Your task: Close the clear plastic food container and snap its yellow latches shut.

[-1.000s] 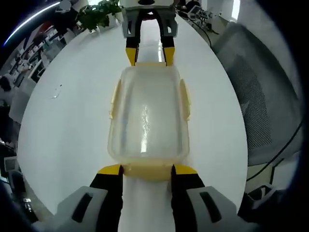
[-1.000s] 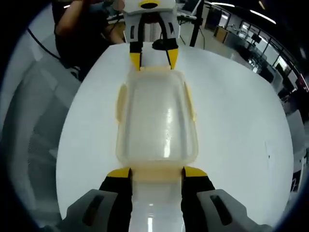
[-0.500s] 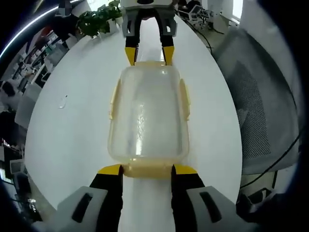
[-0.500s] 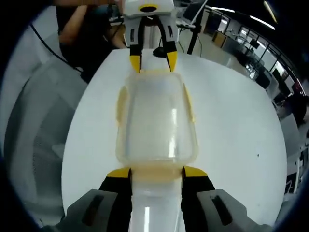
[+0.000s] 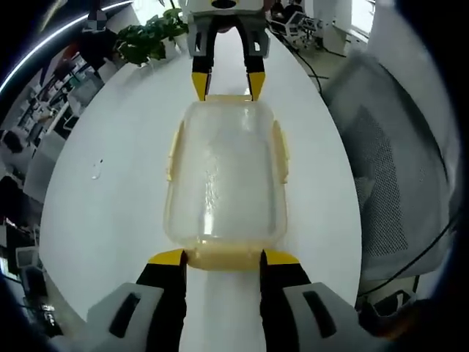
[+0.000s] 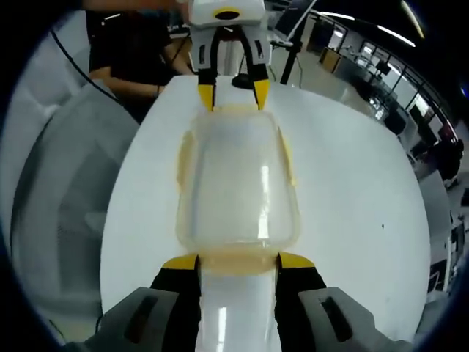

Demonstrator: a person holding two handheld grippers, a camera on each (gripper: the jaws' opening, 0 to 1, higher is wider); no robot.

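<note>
Yellow-tipped jaws of the left gripper (image 5: 223,257) rise from the bottom of the left gripper view, set apart with their tips at the two ends of the near yellow latch (image 5: 223,259) of the clear plastic container (image 5: 223,172); whether they press it I cannot tell. The container lies lengthwise on the white table (image 5: 110,198), lid on, a yellow latch along each long side. At its far end the right gripper (image 5: 227,86) faces in, jaws spread about the far latch. Past the table edge, a grey mesh chair (image 5: 392,183) stands to the right and a green plant (image 5: 150,37) at the far left.

In the right gripper view, the right gripper (image 6: 238,262) likewise has its jaws apart, tips at either end of the near latch (image 6: 238,261), close against the container (image 6: 236,183). The left gripper (image 6: 227,97) meets the far end, its jaws open around that latch. The table (image 6: 352,205) spreads to the right; a grey chair (image 6: 62,191) sits on the left, and a person in dark clothes (image 6: 139,51) is beyond the table's far edge.
</note>
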